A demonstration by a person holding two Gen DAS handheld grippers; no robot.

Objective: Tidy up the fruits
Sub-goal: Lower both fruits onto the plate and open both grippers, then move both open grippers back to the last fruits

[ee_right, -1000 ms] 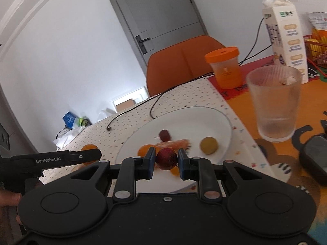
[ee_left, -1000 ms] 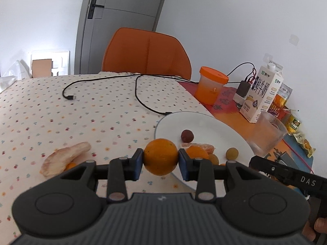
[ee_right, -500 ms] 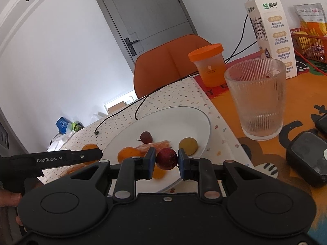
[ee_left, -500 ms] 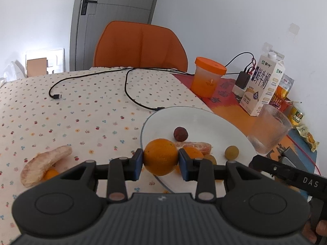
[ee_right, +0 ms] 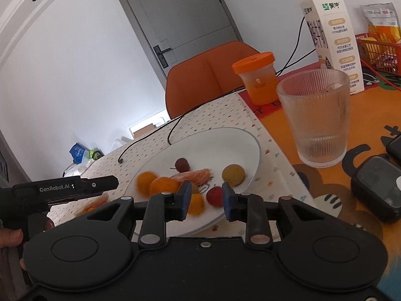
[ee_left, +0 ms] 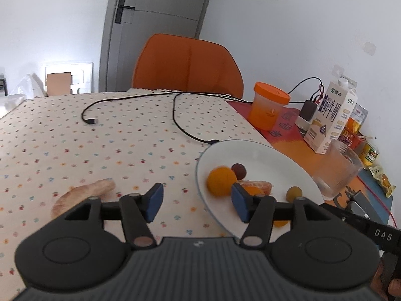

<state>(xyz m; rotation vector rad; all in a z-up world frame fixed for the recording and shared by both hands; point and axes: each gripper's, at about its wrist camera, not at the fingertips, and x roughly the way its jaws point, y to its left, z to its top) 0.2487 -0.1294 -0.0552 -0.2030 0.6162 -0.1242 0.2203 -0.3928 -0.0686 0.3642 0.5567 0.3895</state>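
Observation:
My left gripper point(ee_left: 196, 202) is open and empty at the near left rim of the white plate point(ee_left: 260, 150). An orange point(ee_left: 221, 180), blurred, lies on the plate just beyond the fingers, beside a dark red fruit point(ee_left: 238, 171), peeled tangerine segments point(ee_left: 258, 185) and a yellow-green fruit point(ee_left: 293, 193). My right gripper point(ee_right: 204, 200) is open over the plate's near rim point(ee_right: 250, 140). A small red fruit point(ee_right: 214, 196), blurred, sits close to its right finger, free of the pads. An orange point(ee_right: 163, 186) and a dark red fruit point(ee_right: 182, 164) show there too.
A piece of peel point(ee_left: 82, 195) lies on the dotted tablecloth left of the plate. A ribbed glass point(ee_right: 318, 115), an orange-lidded tub point(ee_right: 258, 75), a milk carton point(ee_right: 330, 32), black cables point(ee_left: 180, 123) and black devices point(ee_right: 373, 188) surround the plate. An orange chair point(ee_left: 188, 65) stands behind.
Both grippers have opened. The left let go of the orange, which is now on the plate. The right let go of the small red fruit above the plate's near rim.

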